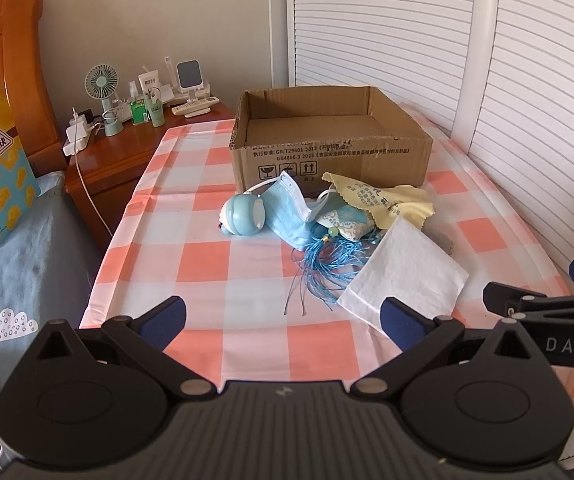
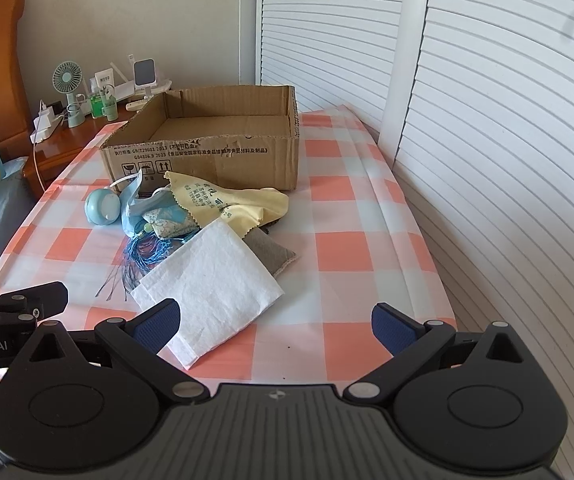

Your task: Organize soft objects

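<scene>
L+R wrist cams | near table (image 1: 247, 272) edge | face box (image 2: 207, 160)

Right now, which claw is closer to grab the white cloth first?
The right claw, probably. It is open, and the white cloth lies just ahead of its left finger. The left claw, also open, points mostly at bare tablecloth, with the cloth off to its right.

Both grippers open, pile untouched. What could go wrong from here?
1. The blue tassel threads lie tangled beside the face mask and patterned pouch; lifting one may drag the others.
2. The white cloth overlaps the grey pouch, so a grab might take both.
3. The round blue toy could roll.
</scene>
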`<state>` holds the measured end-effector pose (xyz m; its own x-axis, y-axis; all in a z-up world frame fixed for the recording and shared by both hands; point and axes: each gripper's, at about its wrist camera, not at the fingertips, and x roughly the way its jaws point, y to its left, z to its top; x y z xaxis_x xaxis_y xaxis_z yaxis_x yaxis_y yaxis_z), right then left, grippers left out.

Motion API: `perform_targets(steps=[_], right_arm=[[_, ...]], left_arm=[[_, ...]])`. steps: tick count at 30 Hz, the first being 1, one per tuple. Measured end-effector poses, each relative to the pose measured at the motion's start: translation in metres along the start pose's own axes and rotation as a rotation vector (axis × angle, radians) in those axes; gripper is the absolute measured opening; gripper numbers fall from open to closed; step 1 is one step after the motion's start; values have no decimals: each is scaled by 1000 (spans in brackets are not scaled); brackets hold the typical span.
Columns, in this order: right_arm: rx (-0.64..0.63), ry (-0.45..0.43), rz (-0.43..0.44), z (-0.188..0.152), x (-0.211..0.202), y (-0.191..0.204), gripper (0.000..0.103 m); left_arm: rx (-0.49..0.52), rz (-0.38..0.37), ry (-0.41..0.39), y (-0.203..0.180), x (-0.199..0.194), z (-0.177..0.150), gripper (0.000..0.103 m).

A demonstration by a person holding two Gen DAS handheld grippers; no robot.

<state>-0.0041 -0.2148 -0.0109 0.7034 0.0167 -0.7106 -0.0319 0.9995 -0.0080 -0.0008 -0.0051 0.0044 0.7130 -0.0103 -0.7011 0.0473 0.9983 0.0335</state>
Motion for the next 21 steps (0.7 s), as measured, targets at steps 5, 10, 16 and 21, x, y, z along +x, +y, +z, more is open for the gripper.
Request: perform_targets(steps=[5, 10, 16, 21], right_arm=[[-2, -3, 2, 0, -1, 0, 103], [-4, -10, 2, 1, -1, 0, 103], [-15, -8, 18, 2, 5, 1, 103], [-53, -23, 38, 6, 10, 4, 103]], left_arm=[[2, -2, 1, 0, 0, 0, 102], [9, -8, -6, -1, 0, 2, 102], [14, -17, -6, 1, 4, 3, 102], [20, -22, -7, 2, 8, 5, 102]])
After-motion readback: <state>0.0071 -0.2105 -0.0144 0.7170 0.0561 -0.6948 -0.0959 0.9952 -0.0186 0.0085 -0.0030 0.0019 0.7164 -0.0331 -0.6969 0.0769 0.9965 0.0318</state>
